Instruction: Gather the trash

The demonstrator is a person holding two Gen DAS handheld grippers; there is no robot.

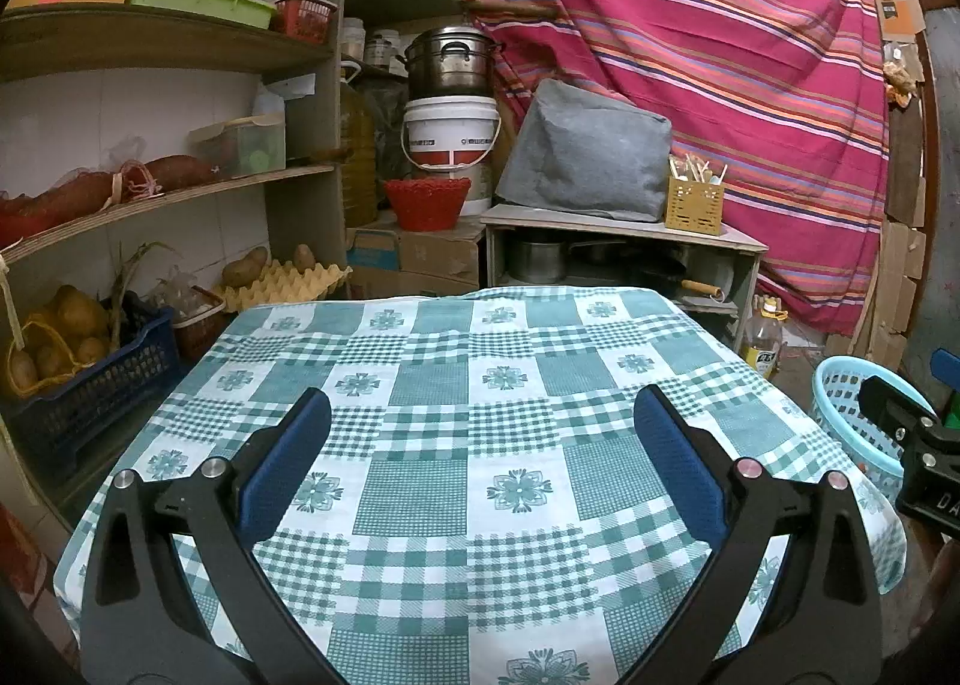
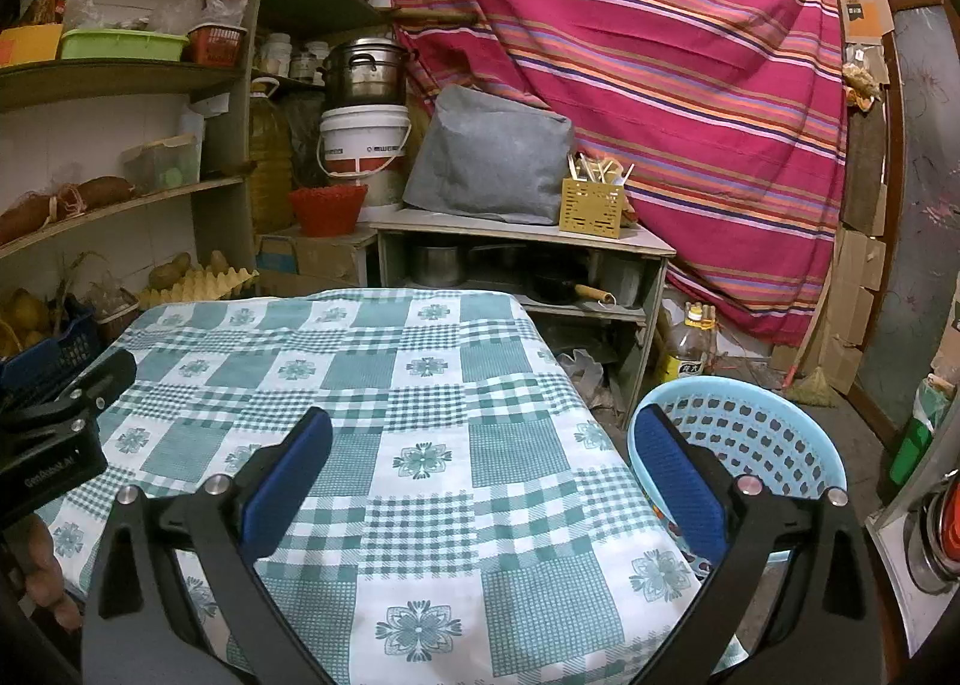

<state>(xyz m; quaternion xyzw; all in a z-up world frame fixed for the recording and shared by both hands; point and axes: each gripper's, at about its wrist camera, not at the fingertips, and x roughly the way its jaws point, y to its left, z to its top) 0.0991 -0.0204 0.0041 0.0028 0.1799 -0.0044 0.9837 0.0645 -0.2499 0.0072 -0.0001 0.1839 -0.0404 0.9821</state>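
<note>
Two grippers, both spread wide, nothing held. Left gripper [image 1: 483, 415] above green-checked tablecloth [image 1: 456, 385]. Right gripper [image 2: 483, 433] over cloth's right edge, one finger in front of light-blue basket [image 2: 756, 415] on floor just beside table. No trash discernible on cloth.

One counter [image 1: 420, 385] stands under a single green checked cloth [image 2: 384, 385]. One light blue basket [image 2: 774, 415] sits on the floor at its right. At the far side there are one white bucket [image 1: 451, 130], one steel pot [image 1: 451, 62], one red bowl [image 1: 427, 202], one yellow utensil holder [image 1: 694, 208] and one grey cover [image 1: 582, 151]. Two grippers show, each with two blue fingers [image 1: 288, 460].
</note>
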